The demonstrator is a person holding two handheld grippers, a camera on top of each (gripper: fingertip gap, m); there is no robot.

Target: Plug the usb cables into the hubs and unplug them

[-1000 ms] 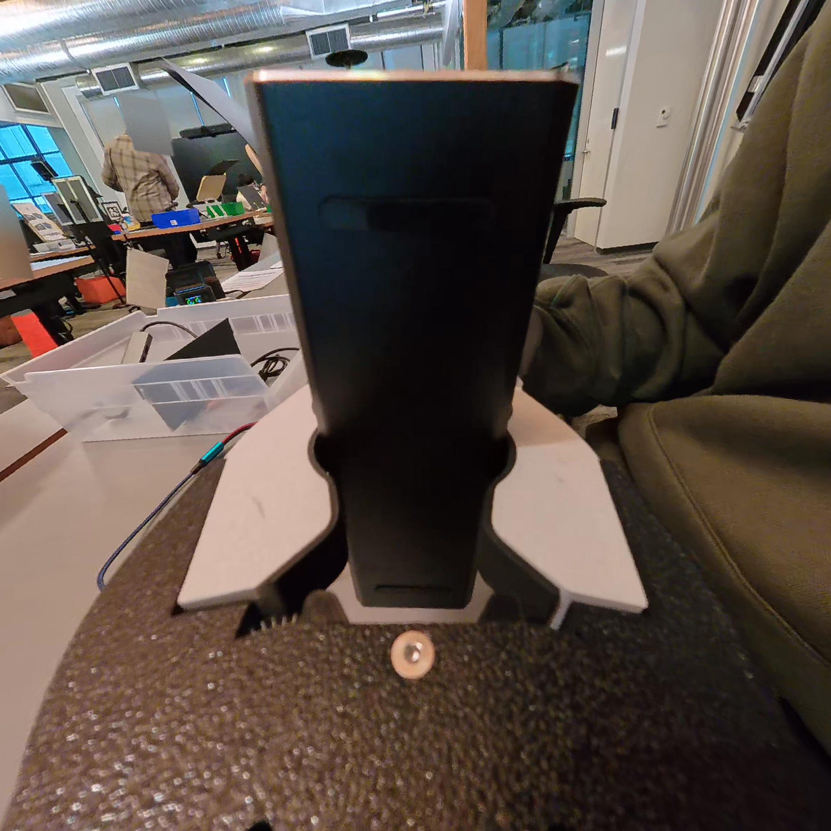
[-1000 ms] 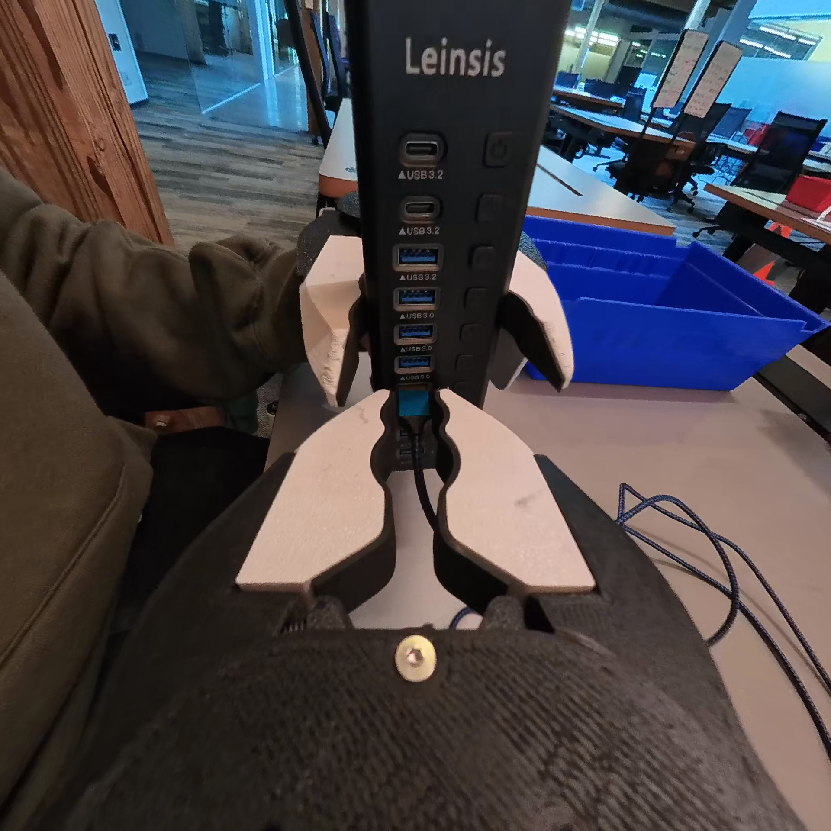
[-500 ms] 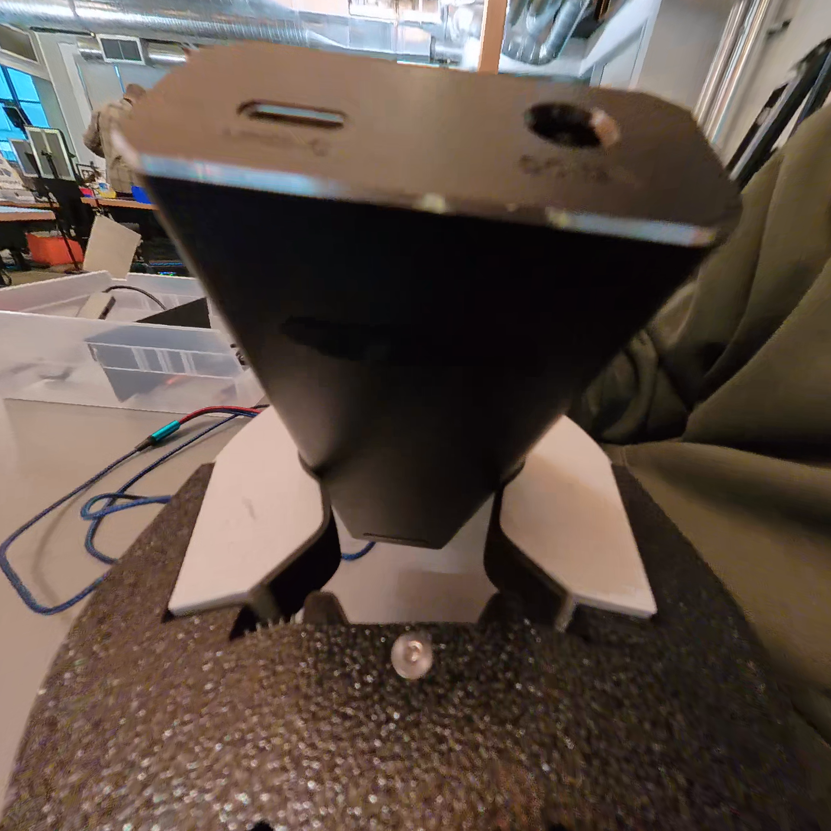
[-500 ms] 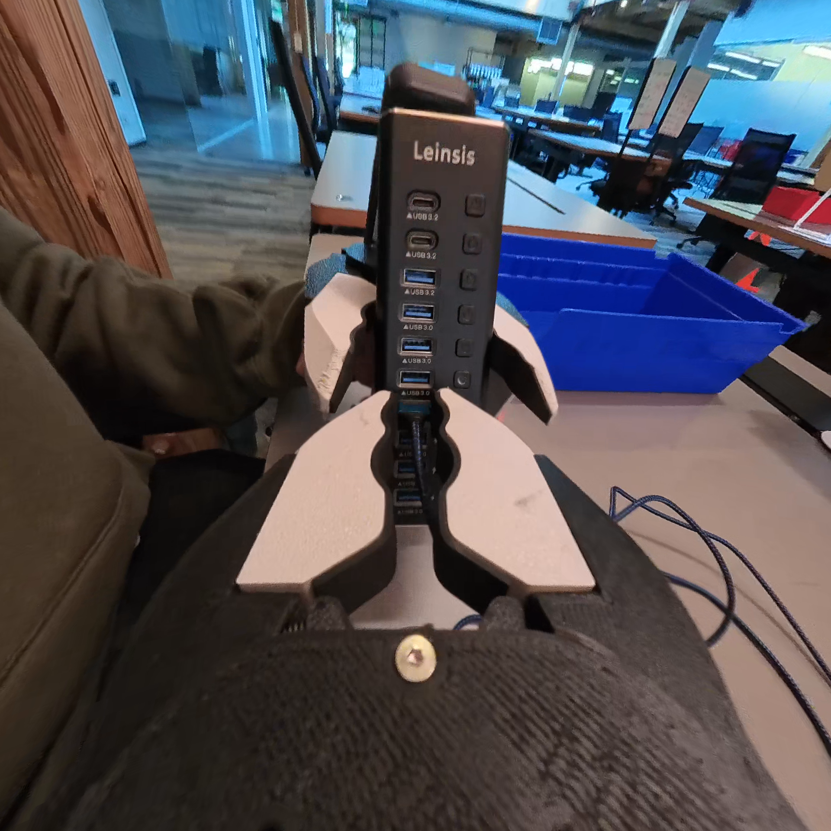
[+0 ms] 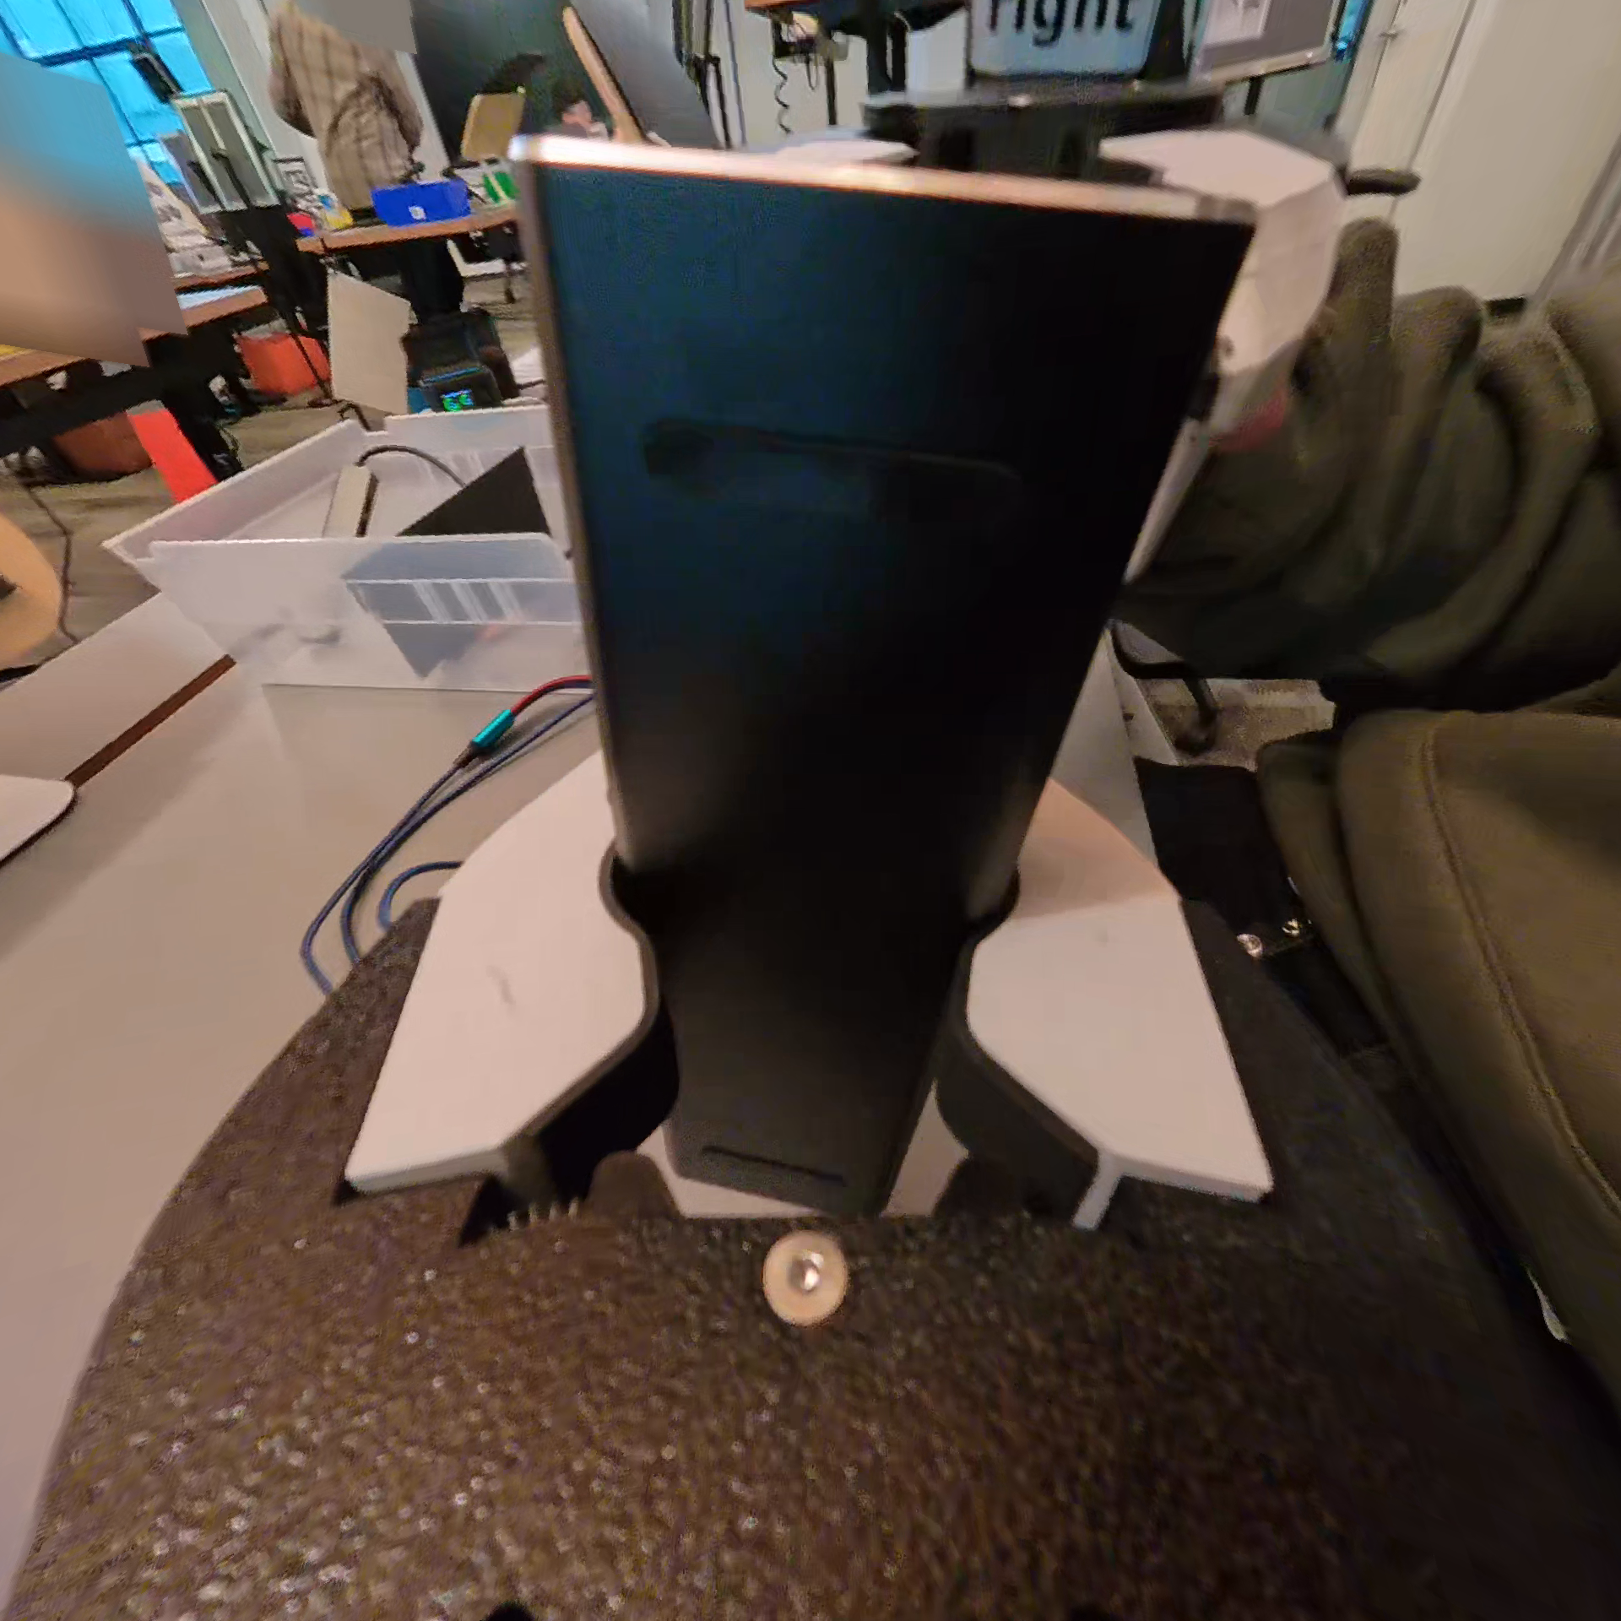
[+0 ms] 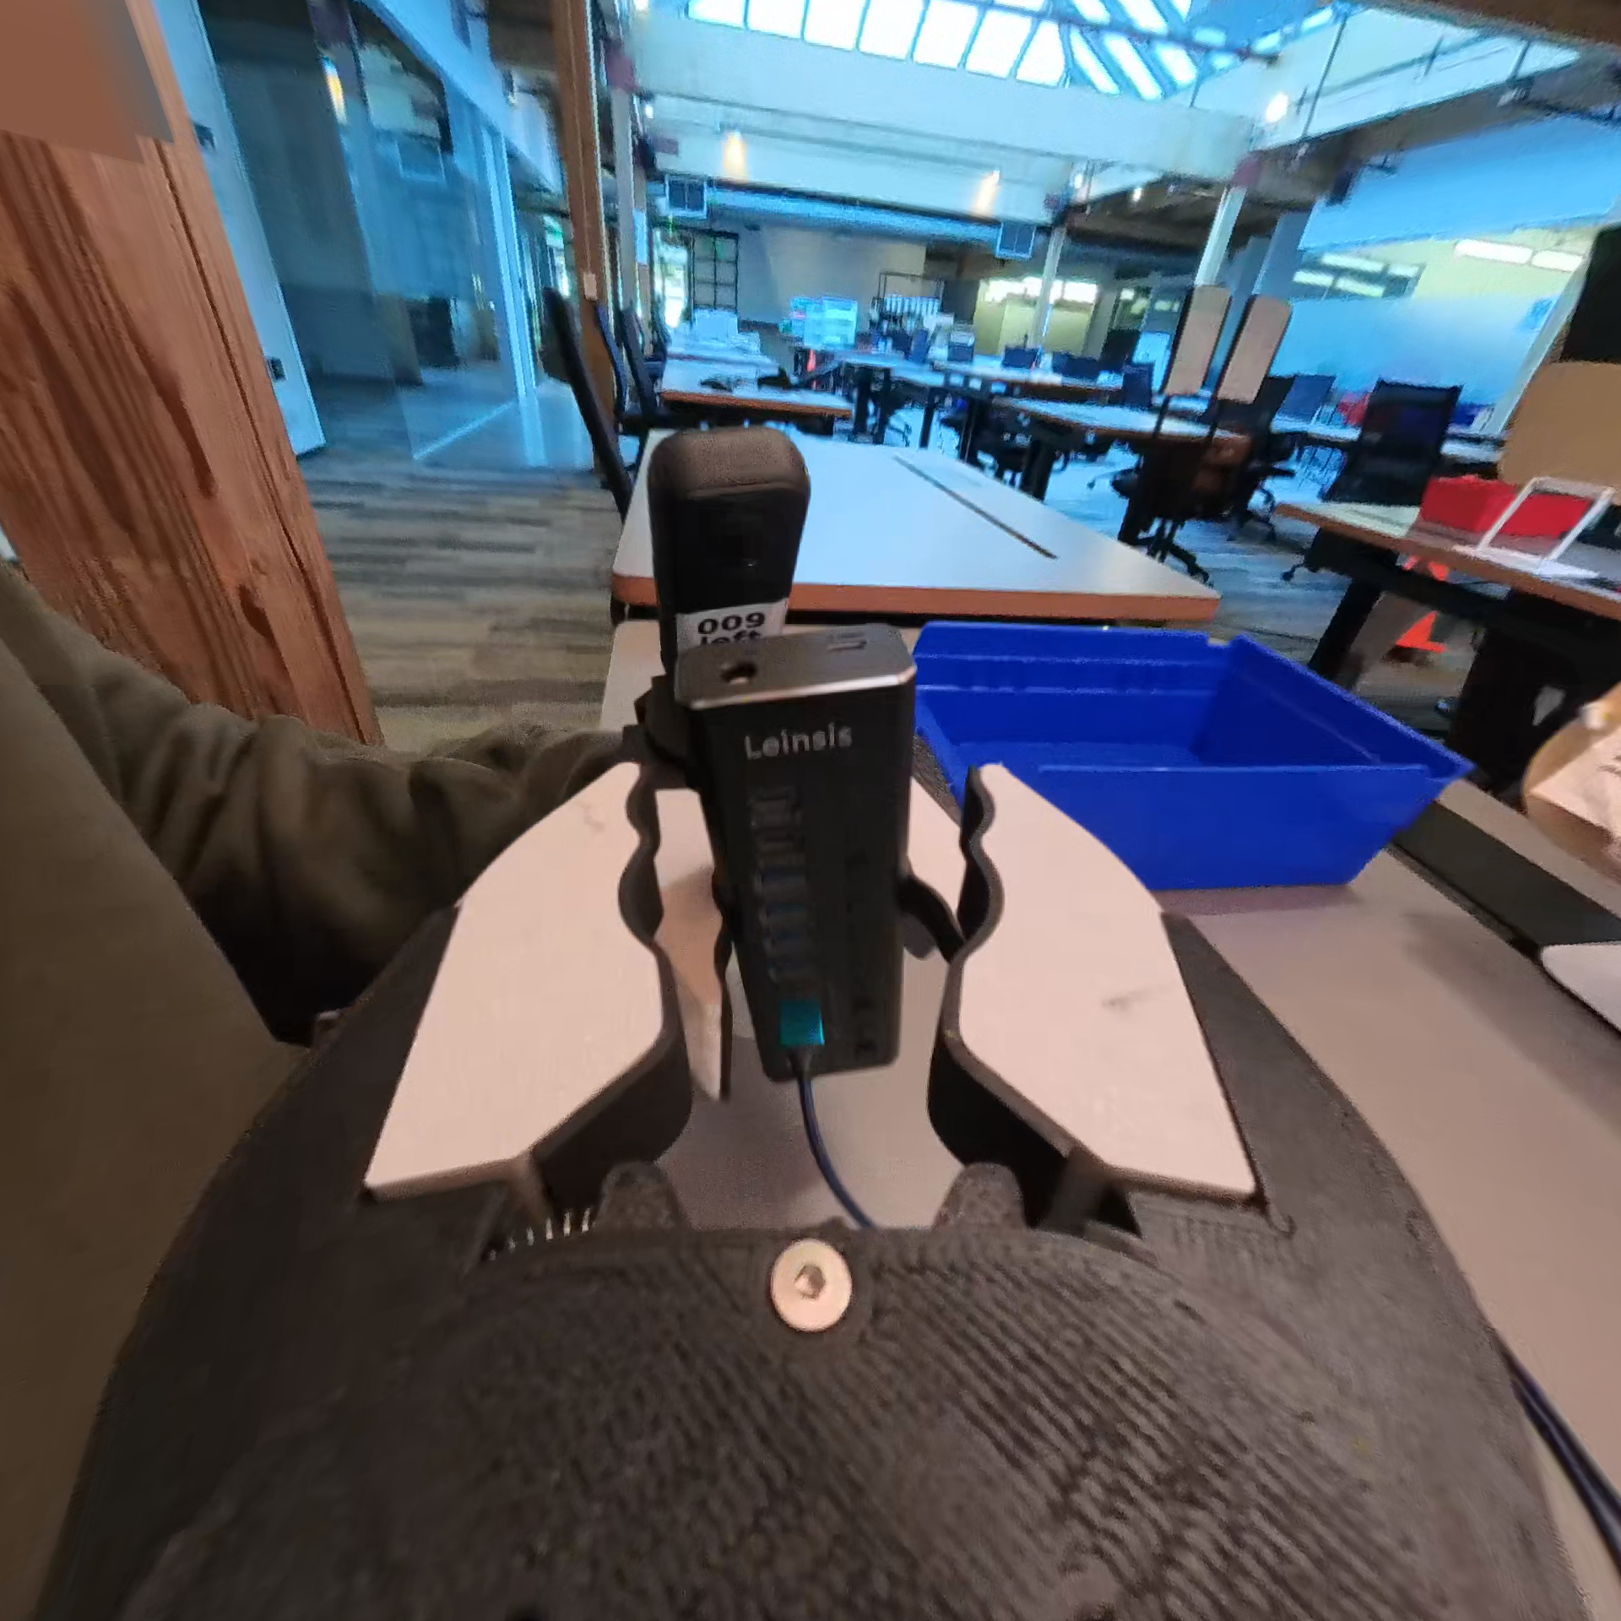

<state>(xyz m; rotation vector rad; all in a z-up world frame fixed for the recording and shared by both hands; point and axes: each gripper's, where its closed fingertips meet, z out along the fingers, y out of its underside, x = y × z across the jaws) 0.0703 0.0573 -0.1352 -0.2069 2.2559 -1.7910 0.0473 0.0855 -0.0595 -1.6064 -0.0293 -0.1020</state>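
Hub (image 5: 833,614) held upright, lower end clamped between the white fingers of the left gripper (image 5: 811,886); plain back toward that camera, port face toward the right wrist view. Such a hold judged to brace the body against plug forces and keep the ports presented to the other tool.

Right gripper (image 6: 811,877) empty, jaws spread wide apart, hub (image 6: 807,842) seen between them but touched by neither finger. Teal plug (image 6: 800,1024) seated in a low port on the near face, blue cable (image 6: 829,1158) hanging down from it toward the gripper body. Plugging step judged complete for this cable; unplugging not yet done.

Blue bin (image 6: 1167,772) on the table (image 6: 1360,1053) to the right, beyond the hub. Clear tray (image 5: 351,579) far left in the left wrist view, with loose cable (image 5: 386,842) lying on the tabletop near it. Green sleeve (image 5: 1403,491) at right.

Risk noted: cable slack near the open fingers could snag.
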